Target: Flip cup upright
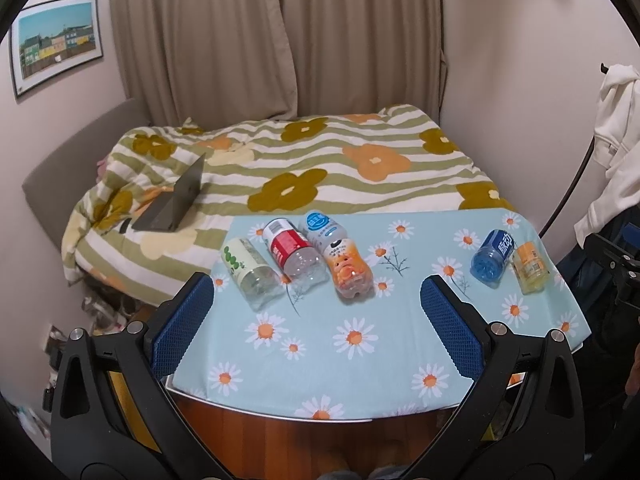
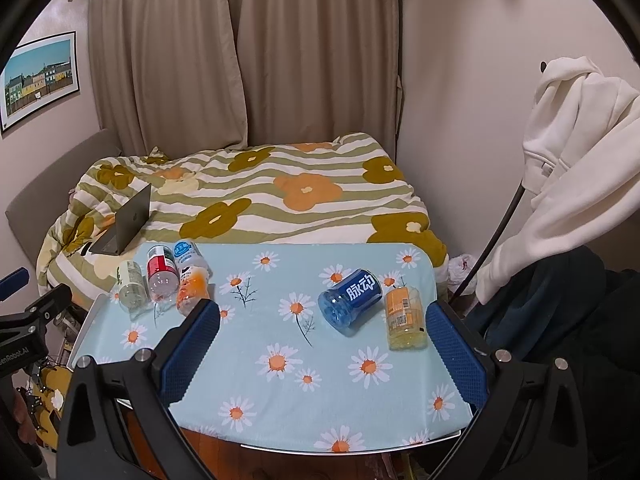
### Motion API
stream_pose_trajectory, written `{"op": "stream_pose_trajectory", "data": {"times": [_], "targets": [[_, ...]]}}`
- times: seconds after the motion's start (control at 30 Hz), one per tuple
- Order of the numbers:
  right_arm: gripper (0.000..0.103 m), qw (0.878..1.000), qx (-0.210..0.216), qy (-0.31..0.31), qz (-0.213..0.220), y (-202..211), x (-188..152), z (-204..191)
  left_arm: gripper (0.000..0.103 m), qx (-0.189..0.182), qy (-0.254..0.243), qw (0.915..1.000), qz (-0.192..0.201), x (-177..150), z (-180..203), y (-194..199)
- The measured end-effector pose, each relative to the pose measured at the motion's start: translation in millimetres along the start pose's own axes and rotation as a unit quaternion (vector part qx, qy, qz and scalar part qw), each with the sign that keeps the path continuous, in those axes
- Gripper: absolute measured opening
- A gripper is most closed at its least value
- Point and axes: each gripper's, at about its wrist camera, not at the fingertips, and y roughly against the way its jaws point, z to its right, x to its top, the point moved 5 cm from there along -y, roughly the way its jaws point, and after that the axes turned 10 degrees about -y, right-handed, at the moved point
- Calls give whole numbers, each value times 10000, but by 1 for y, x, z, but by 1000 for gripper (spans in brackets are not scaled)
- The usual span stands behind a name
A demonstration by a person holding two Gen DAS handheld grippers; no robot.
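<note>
Five bottle-shaped cups lie on their sides on the daisy-print table [image 1: 360,364]. On the left, side by side, are a green-label cup [image 1: 248,272], a red-label cup [image 1: 294,254] and an orange cup [image 1: 340,260]. To the right lie a blue cup [image 1: 493,255] and a yellow cup [image 1: 530,267]. My left gripper [image 1: 317,282] hovers open in front of the left group, holding nothing. My right gripper [image 2: 322,309] is open and empty too, with the blue cup [image 2: 350,295] and the yellow cup [image 2: 405,317] just beyond its fingers.
Behind the table is a bed with a flowered striped duvet [image 1: 320,160] and an open laptop [image 1: 176,200] on it. A white hoodie [image 2: 580,152] hangs at the right over dark clothing. Curtains [image 2: 240,52] cover the back wall. The table's front edge [image 2: 340,450] is close to me.
</note>
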Motion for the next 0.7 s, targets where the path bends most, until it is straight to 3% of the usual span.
{"op": "stream_pose_trajectory", "data": {"times": [0.7], "targets": [[103,10000,-10,13,-13,-2,-1,-2,103,6,1,10000,0,-1,-1,-2]]}}
